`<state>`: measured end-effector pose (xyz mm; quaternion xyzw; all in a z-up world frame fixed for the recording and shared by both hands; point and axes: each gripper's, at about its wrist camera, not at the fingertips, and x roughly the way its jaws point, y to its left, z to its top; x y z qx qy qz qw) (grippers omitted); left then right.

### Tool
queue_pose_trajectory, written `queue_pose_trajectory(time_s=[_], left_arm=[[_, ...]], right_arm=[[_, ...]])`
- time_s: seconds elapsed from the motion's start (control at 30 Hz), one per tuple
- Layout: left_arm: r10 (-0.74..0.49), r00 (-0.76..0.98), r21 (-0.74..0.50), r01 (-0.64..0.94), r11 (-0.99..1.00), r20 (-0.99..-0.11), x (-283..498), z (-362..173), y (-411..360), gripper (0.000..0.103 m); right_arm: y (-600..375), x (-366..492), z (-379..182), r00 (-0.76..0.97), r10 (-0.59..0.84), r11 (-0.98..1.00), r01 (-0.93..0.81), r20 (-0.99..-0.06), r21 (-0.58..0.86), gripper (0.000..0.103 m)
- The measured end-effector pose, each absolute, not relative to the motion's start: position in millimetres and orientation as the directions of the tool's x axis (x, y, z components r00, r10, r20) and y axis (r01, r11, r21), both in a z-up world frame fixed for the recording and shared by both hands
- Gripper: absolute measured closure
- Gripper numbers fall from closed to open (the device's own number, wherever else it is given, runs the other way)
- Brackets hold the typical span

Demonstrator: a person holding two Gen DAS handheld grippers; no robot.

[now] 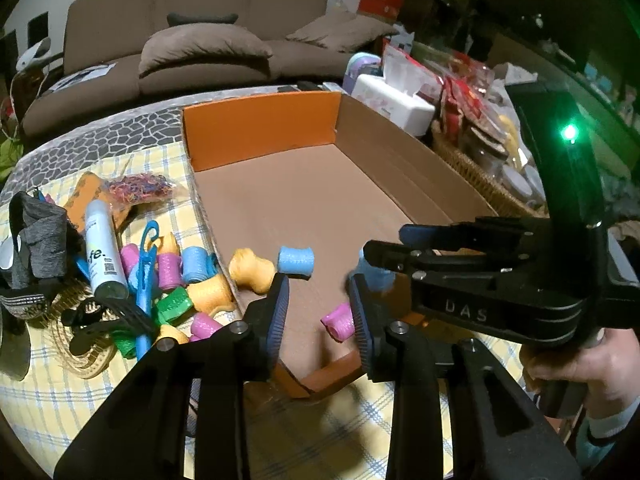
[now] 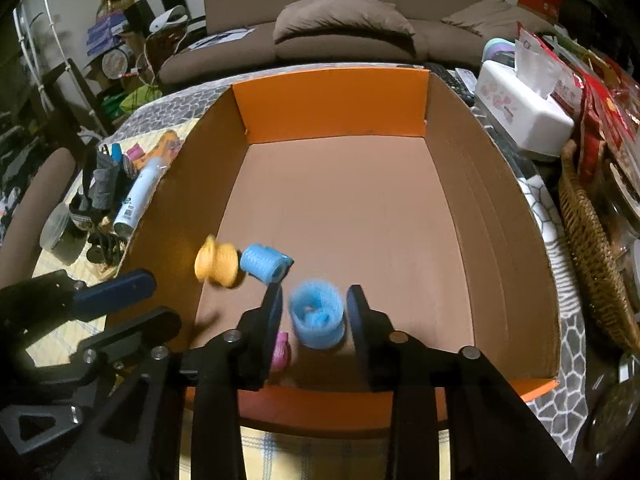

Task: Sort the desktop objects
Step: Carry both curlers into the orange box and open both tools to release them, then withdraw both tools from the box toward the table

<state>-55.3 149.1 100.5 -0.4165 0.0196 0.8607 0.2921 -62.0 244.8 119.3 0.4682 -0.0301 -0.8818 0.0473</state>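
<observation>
A cardboard box with orange walls point(image 1: 260, 132) point(image 2: 332, 108) holds a yellow hair roller point(image 1: 252, 270) point(image 2: 216, 262), a blue one point(image 1: 296, 260) point(image 2: 264, 262) and a pink one point(image 1: 340, 322) point(image 2: 282, 350). My right gripper point(image 2: 316, 312) point(image 1: 384, 256) hangs over the box's near end. A second blue roller point(image 2: 316, 316) point(image 1: 374, 276), blurred, sits between its jaws with a gap on each side. My left gripper point(image 1: 318, 316) point(image 2: 128, 312) stands open and empty at the box's near left corner. More coloured rollers point(image 1: 180, 280) lie piled on the checked cloth to the left.
Left of the box lie a white spray can point(image 1: 102, 248) point(image 2: 138, 196), a blue clip point(image 1: 144, 276), a bag of rubber bands point(image 1: 136, 188), grey cloth point(image 1: 38, 240) and a black claw clip point(image 1: 92, 320). A tissue box point(image 2: 524, 116) and wicker basket point(image 2: 592, 248) crowd the right.
</observation>
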Motion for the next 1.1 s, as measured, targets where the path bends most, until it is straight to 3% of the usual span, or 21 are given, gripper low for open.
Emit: queue_pose_trajectory(time_s=[0.07,0.3,0.53,0.67,0.77,0.9,1.1], left_arm=[[0.488,-0.488,-0.214,-0.514,-0.831,-0.723,-56,103,145,0.072],[0.486,-0.497,-0.224,-0.497,-0.839,-0.718,-59,107,135,0.069],[0.490,-0.511,-0.234,-0.485,-0.843,-0.706,-58,114,123,0.066],[0.489,-0.524,-0.240,-0.472,-0.848,-0.697,-58,117,114,0.059],[0.487,-0.534,-0.247,-0.459,-0.854,-0.691,-59,120,106,0.051],[0.489,-0.542,-0.264,-0.441,-0.858,-0.684,-61,122,94,0.023],[0.488,-0.550,-0.283,-0.418,-0.863,-0.678,-65,124,79,0.007]], right_arm=[[244,-62,120,-0.561,-0.110,-0.994,0.052,-0.820,0.098,0.053],[242,-61,120,-0.558,-0.117,-0.993,0.053,-0.821,0.105,0.037],[238,-61,124,-0.567,-0.120,-0.993,0.054,-0.815,0.108,0.034],[234,-61,129,-0.577,-0.121,-0.993,0.057,-0.808,0.108,0.028],[230,-61,131,-0.584,-0.120,-0.993,0.061,-0.803,0.104,0.025],[227,-62,133,-0.590,-0.121,-0.993,0.059,-0.798,0.107,0.020],[219,-64,135,-0.598,-0.103,-0.995,0.054,-0.795,0.088,0.013]])
